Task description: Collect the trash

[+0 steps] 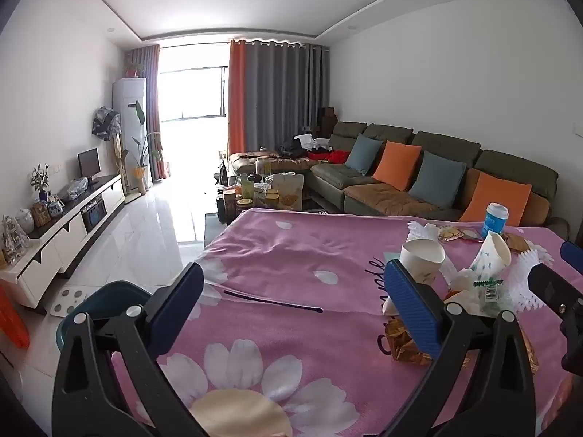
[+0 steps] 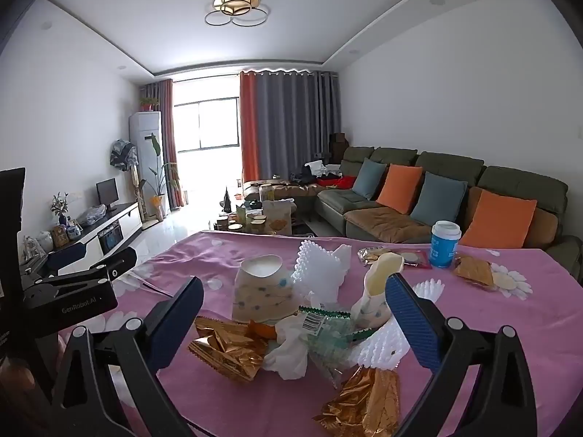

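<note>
A heap of trash lies on the pink flowered cloth [image 2: 204,251]: a crumpled paper cup [image 2: 262,291], a second crushed cup [image 2: 379,291], gold foil wrappers [image 2: 226,346], a white tissue [image 2: 288,353], a green barcoded wrapper [image 2: 328,327] and white foam netting [image 2: 320,269]. My right gripper [image 2: 294,284] is open, its fingers on either side of the heap's near part, and its pads touch nothing. My left gripper [image 1: 294,269] is open over bare cloth, left of the heap; the paper cup [image 1: 422,258] stands just past its right finger.
A blue takeaway cup [image 2: 442,244] and more wrappers [image 2: 473,269] sit at the cloth's far right. A teal bin [image 1: 105,298] stands on the floor at the table's left. Beyond are a sofa [image 2: 419,196], a cluttered coffee table [image 1: 262,189] and a TV cabinet [image 1: 73,225].
</note>
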Tool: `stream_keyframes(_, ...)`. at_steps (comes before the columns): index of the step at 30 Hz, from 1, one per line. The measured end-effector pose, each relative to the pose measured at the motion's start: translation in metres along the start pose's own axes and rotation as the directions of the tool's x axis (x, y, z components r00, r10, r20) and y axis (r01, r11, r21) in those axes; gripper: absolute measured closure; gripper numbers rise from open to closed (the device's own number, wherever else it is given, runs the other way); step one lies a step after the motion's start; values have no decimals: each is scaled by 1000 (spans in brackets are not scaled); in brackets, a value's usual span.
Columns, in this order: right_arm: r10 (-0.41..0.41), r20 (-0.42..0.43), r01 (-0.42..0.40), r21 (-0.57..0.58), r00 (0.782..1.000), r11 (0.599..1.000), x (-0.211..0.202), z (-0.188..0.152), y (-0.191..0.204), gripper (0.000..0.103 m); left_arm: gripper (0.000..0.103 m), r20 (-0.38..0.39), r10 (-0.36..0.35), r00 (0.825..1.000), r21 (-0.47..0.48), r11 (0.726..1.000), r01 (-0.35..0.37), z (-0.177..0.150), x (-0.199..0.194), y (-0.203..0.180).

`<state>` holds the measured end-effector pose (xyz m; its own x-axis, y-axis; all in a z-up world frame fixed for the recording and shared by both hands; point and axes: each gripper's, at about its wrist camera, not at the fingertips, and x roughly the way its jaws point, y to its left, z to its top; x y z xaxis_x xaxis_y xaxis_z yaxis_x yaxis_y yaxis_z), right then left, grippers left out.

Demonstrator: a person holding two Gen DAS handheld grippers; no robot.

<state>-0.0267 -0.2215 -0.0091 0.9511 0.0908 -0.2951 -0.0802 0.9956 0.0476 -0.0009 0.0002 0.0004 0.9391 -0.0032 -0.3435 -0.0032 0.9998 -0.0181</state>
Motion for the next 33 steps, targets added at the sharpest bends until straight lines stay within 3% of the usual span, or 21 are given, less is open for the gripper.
stream_keyframes(19, 7, 16, -7, 13, 1000, 1000, -5, -6, -2, 6, 5, 17, -17, 1000, 24, 1000, 16, 0, -26, -10)
stream_keyframes(33, 51, -9, -50, 34, 999, 998, 14, -5, -7, 6, 5, -15, 17, 1000, 23, 1000, -17, -4, -3, -9)
